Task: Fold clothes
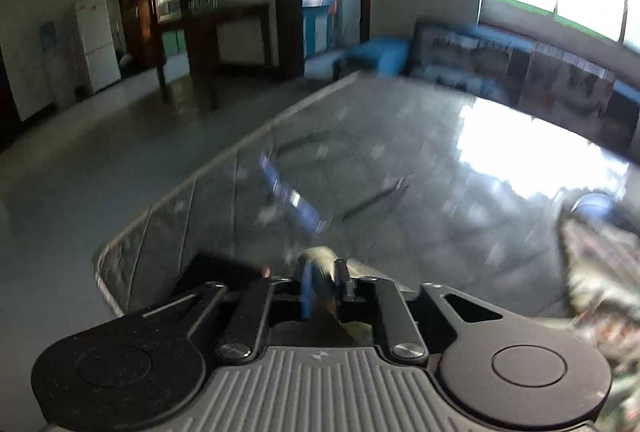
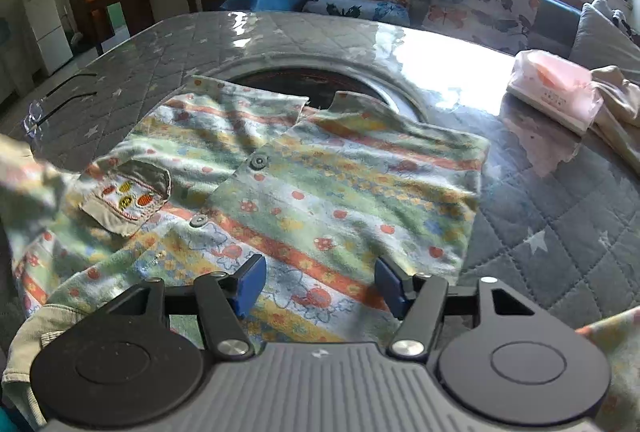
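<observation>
A child's striped, patterned shirt (image 2: 304,184) with buttons and a beige chest pocket (image 2: 128,200) lies spread on the grey quilted table (image 2: 560,232). My right gripper (image 2: 320,286) is open, low over the shirt's lower part, blue pads on either side of the cloth. My left gripper (image 1: 322,280) is shut on a beige fold of the shirt (image 1: 320,260), held above the table; the view is blurred. The shirt's patterned edge (image 1: 600,272) shows at the right of the left wrist view. A lifted part of the shirt (image 2: 24,172) shows blurred at the left of the right wrist view.
A pink plastic-wrapped packet (image 2: 556,92) and a beige garment (image 2: 620,108) lie at the table's far right. A round dark inset (image 2: 320,80) sits behind the shirt. Glasses (image 2: 52,104) lie at the left. A sofa with butterfly cushions (image 2: 472,0) stands behind the table.
</observation>
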Demonstrator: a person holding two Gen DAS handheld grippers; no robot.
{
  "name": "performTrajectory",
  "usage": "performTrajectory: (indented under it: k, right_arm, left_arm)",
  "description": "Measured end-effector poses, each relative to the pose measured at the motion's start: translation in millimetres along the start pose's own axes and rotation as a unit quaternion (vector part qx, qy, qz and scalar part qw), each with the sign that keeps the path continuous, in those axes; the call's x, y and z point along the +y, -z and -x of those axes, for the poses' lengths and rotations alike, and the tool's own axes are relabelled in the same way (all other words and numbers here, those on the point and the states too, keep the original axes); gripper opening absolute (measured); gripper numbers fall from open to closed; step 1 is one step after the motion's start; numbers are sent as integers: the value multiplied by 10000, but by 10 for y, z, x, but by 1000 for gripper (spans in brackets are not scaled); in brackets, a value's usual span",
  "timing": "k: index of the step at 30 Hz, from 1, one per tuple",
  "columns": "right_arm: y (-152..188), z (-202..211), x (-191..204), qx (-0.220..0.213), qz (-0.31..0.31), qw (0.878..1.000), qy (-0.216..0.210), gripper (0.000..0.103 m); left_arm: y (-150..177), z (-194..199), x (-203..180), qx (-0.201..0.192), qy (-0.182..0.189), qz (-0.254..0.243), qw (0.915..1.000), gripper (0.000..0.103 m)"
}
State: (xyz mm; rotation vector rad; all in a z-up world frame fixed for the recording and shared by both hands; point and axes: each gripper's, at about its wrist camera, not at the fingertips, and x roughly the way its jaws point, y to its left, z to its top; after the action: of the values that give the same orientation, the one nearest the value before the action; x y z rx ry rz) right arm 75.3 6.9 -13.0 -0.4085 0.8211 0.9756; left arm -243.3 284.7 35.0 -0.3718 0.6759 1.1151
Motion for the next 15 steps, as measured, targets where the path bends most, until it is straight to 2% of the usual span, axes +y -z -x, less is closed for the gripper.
performTrajectory:
  k: [2, 5, 8, 9, 11, 15]
  right_arm:
    - [17, 62, -18, -34, -9, 10000, -14, 62]
    - [74, 162, -46, -28, -2, 10000, 89, 62]
    - [149, 277, -83, -65, -24, 9998, 204, 62]
    - [166, 298, -92, -74, -33, 9997, 239, 62]
    - [232, 365, -147, -94, -98, 9993, 337, 62]
    - [375, 473, -235, 0, -215, 9984, 514, 62]
  left_arm:
    - [58, -96, 16, 47, -268, -54, 9996, 20]
    - [48, -87, -7, 21, -188, 12, 9998, 21]
    - [84, 2, -210, -41, 665, -344, 9972, 29]
    - [106, 22, -290, -41, 972, -496, 9940, 30]
    - [161, -62, -510, 133, 1353, -852, 9870, 30]
    - [246, -358, -741, 567, 1559, -1248, 9782, 30]
